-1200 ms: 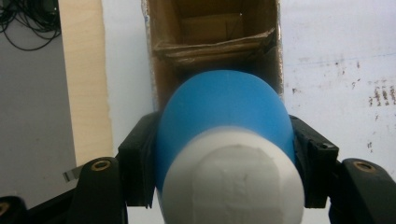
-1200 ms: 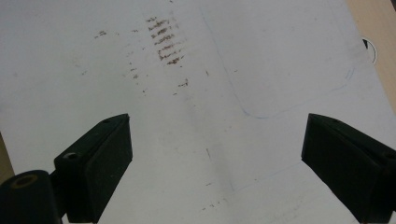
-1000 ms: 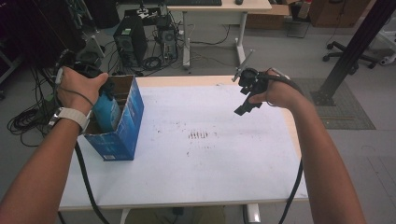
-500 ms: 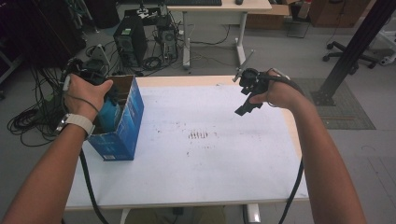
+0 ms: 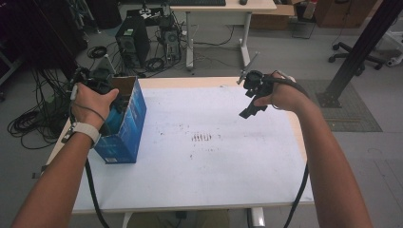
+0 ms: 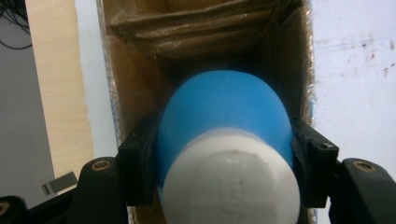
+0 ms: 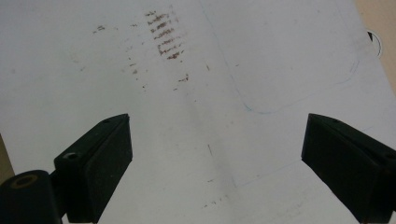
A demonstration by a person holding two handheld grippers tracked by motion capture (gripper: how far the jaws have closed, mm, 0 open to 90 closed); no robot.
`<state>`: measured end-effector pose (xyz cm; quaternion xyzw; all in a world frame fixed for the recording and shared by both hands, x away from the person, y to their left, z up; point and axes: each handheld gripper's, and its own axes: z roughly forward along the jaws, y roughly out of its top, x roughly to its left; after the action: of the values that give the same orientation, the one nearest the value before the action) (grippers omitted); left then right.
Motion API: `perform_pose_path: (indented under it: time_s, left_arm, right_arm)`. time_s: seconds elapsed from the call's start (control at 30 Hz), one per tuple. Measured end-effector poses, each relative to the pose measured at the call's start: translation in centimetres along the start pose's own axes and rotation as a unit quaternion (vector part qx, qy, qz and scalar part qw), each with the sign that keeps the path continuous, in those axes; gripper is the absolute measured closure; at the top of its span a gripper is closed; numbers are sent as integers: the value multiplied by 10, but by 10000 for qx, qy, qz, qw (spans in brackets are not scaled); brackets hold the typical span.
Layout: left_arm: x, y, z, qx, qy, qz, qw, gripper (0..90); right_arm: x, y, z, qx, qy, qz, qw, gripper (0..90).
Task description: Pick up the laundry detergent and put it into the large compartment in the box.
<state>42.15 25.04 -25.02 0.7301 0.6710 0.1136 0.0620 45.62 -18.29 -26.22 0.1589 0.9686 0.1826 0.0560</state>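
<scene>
Left gripper [image 6: 219,154] jaws pinching blue bottle [image 6: 224,112] inside cardboard box [image 5: 126,118]; right gripper [image 7: 215,163] jaws spread above bench [image 5: 214,161].

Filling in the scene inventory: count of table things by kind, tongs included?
Blue carton box: 1
Blue bottle with white cap, clamped in the left tongs inside the box: 1
Tongs, counting the right tongs, open over the table: 2
Total: 4

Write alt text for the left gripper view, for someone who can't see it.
Two black jaws of the left gripper clamp a blue bottle with a white cap, held inside an open cardboard box. The box stands on a white table, whose pale wooden edge shows on the left.
</scene>
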Motion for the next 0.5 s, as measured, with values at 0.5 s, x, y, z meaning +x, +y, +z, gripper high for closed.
perform_pose_path:
  time_s: [0.5]
  left_arm:
    - [0,-3,15,101,-29,2,9999,373]
  right_arm:
    - [-1,-2,4,-7,34,17,10000,87]
